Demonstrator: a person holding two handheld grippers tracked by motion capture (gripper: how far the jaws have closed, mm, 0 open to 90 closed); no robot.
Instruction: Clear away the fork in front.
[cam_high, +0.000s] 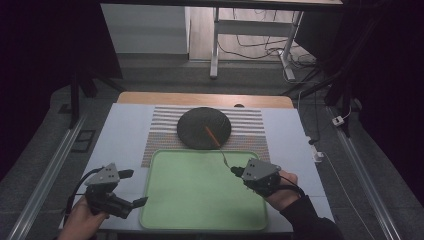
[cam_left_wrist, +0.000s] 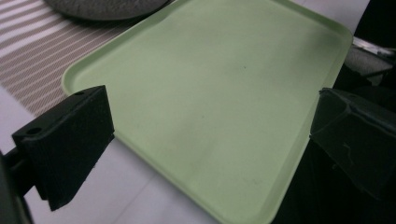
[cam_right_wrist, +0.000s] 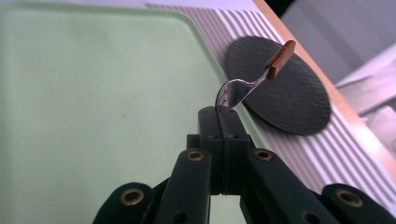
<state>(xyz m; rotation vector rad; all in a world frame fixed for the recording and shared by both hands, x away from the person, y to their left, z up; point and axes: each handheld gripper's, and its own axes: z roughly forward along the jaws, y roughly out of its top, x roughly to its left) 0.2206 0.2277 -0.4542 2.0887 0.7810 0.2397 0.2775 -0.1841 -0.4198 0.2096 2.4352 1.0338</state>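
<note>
Right gripper view: right gripper (cam_right_wrist: 223, 116) has its jaws pinched fully together on the metal end of a spoon (cam_right_wrist: 247, 84), a small one with a shiny bowl and thin neck and a brown, wood-looking handle (cam_right_wrist: 280, 59) sticking up and away. Grip sits right at the bowl, so most of the length hangs out past the jaws. The spoon is lifted off the table, over the far right corner of the green tray (cam_right_wrist: 93, 93), with the dark round plate (cam_right_wrist: 285, 93) behind it on a striped mat (cam_right_wrist: 345, 154).

High view shows the same: right gripper (cam_high: 235, 171) at the tray's right edge (cam_high: 200, 225), thin spoon (cam_high: 216, 141) running from it toward the plate (cam_high: 197, 127). Left gripper (cam_high: 134, 187) sits low at the tray's left side, jaws spread wide, nothing between them; left gripper view confirms, with both black pads (cam_left_wrist: 70, 140) far apart and bare tray (cam_left_wrist: 210, 93) between.

Handling guess: light and stiff, no fragility worry. Polished metal is slick and the bowl is curved, so a hold there could let it pivot or slip; the long handle adds leverage if it bumps the plate rim. Neck or the flat handle would probably be a steadier place to hold. Set it down gently, since it may clatter and roll to one side.

Writing: none readable on spoon, tray, plate, mat or grippers. No brand marks or labels visible.
</note>
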